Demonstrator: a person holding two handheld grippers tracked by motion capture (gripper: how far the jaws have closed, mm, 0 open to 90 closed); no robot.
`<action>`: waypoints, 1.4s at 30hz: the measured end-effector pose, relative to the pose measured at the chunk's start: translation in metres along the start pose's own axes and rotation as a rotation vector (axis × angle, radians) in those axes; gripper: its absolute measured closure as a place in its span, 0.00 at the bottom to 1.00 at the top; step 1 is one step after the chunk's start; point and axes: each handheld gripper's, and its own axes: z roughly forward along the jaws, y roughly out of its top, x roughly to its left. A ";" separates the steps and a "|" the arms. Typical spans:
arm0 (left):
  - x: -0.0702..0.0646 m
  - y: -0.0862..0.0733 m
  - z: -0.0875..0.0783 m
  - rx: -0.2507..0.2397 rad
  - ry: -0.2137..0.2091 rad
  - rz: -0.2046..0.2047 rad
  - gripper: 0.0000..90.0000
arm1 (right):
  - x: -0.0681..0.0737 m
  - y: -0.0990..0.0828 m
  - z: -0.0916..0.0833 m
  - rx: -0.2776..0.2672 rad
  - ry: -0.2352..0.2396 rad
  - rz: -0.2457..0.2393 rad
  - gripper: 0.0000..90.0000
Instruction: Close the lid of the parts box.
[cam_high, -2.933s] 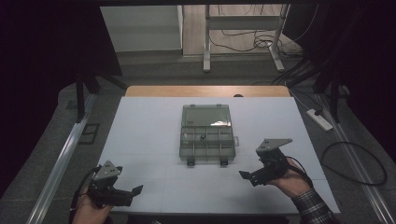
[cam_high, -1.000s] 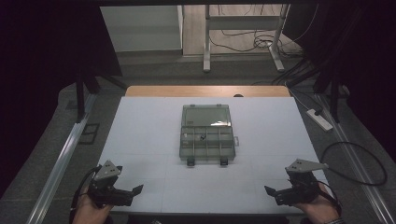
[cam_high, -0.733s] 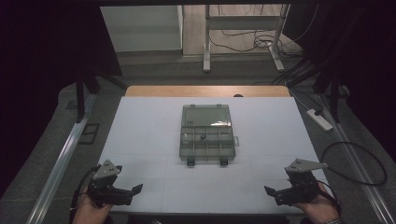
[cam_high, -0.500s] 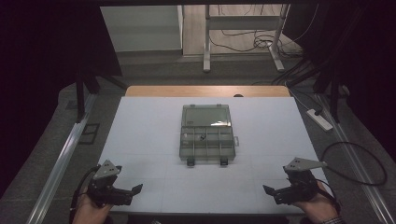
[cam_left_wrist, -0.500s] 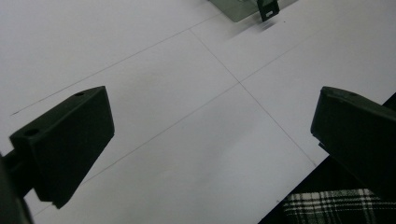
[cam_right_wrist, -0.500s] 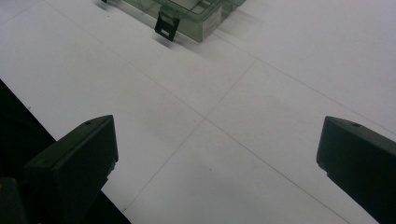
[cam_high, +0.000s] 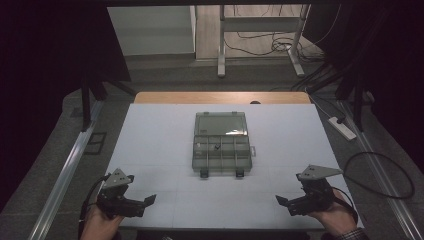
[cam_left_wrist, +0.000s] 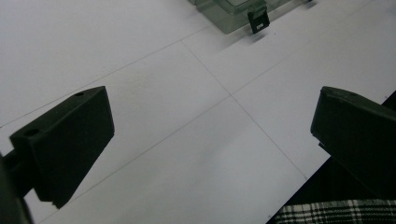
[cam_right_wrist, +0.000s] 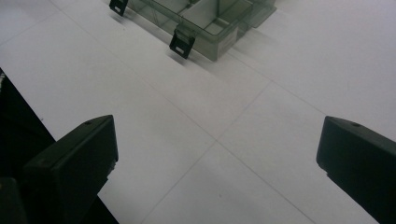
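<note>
A clear plastic compartment box (cam_high: 221, 144) sits at the middle of the white worktop (cam_high: 150, 140), its lid (cam_high: 220, 123) thrown back flat toward the far side. The tray half is split by dividers into several cells, and a small dark item (cam_high: 216, 147) lies in one of the middle cells; what it is cannot be told. Two black latches (cam_high: 204, 174) hang off the near edge of the box. In the right claw view the near corner of the box (cam_right_wrist: 201, 23) and one latch (cam_right_wrist: 181, 43) show at the top, and in the left claw view a latch (cam_left_wrist: 258, 21) shows at the top edge.

Well apart from the box, at the near left corner of the worktop, the left claw (cam_high: 149, 201) is held in a hand (cam_high: 100, 225), its jaws wide apart over bare white surface and gripping nothing. At the near right corner the right claw (cam_high: 282, 201) rests in the other hand (cam_high: 334, 218), its jaws likewise spread wide and empty. Both point inward toward the middle of the worktop. A checked sleeve (cam_high: 354, 234) shows at the right wrist.

Beyond the worktop, a white power strip (cam_high: 342, 127) and a looping black cable (cam_high: 380, 172) lie on the floor at the right.
</note>
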 end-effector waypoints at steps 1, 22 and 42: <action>0.000 0.001 0.000 0.001 -0.002 0.001 0.00 | 0.000 0.001 0.001 -0.004 0.004 -0.002 0.00; 0.008 0.020 0.023 -0.020 -0.109 0.033 0.00 | -0.010 0.035 0.022 -0.039 0.071 -0.025 0.00; 0.009 0.045 0.045 0.000 -0.114 0.075 0.00 | -0.019 0.059 0.048 -0.023 0.096 -0.023 0.00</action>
